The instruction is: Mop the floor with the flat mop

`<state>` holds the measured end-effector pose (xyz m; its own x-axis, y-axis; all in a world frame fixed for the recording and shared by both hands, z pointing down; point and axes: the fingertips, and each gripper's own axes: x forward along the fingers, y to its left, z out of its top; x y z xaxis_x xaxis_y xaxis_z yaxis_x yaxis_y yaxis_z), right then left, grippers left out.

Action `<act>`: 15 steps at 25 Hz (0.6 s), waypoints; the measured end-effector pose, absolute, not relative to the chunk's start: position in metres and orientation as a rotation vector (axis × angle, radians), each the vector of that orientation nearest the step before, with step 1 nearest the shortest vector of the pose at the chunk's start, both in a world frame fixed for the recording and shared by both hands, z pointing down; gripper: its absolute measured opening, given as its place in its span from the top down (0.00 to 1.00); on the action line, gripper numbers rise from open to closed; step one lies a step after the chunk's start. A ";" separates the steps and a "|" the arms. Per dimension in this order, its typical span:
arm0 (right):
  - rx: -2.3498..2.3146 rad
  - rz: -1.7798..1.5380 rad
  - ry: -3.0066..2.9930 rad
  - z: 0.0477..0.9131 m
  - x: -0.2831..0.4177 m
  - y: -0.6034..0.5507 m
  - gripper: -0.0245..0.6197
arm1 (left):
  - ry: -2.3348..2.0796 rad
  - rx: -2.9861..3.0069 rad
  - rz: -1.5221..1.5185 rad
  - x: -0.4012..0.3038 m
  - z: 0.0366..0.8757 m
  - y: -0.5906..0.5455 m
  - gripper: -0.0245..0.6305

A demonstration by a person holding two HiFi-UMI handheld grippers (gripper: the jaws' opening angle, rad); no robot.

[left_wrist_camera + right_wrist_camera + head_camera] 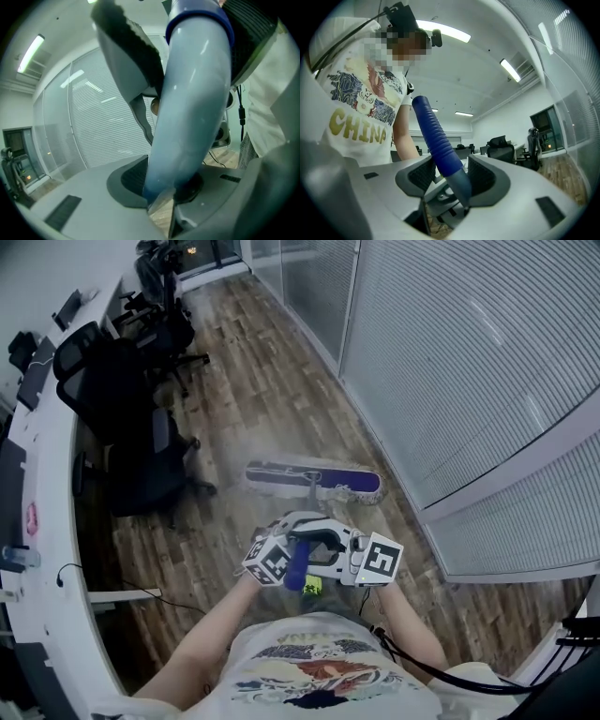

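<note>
The flat mop's head (314, 481), purple with a pale fringe, lies flat on the wood floor just ahead of me. Its thin pole runs back to a blue grip (296, 568) at my waist. My left gripper (286, 538) and right gripper (330, 549) meet on that grip, side by side. In the left gripper view the pale blue handle (192, 93) fills the space between the jaws of the left gripper (168, 187), which are shut on it. In the right gripper view the ribbed blue grip (436, 136) crosses slantwise between the wide-set pads of the right gripper (452, 180), touching both.
Black office chairs (141, 427) stand to the left along a curved white desk (47, 521). A glass partition with blinds (450, 362) runs down the right side. A thin cable (141, 592) lies on the floor by the desk. The wood floor (262, 381) stretches ahead.
</note>
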<state>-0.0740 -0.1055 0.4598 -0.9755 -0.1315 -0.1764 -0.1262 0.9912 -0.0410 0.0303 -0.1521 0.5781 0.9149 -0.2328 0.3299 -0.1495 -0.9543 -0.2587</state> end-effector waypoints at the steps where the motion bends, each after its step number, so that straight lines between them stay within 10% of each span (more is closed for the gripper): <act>1: -0.186 -0.058 2.965 0.461 -0.068 -0.115 0.63 | 0.298 -2.850 -0.531 0.036 0.578 -0.163 0.88; 15: -0.187 -0.122 3.018 0.482 -0.037 -0.261 0.63 | 0.290 -2.876 -0.553 0.066 0.590 -0.313 0.84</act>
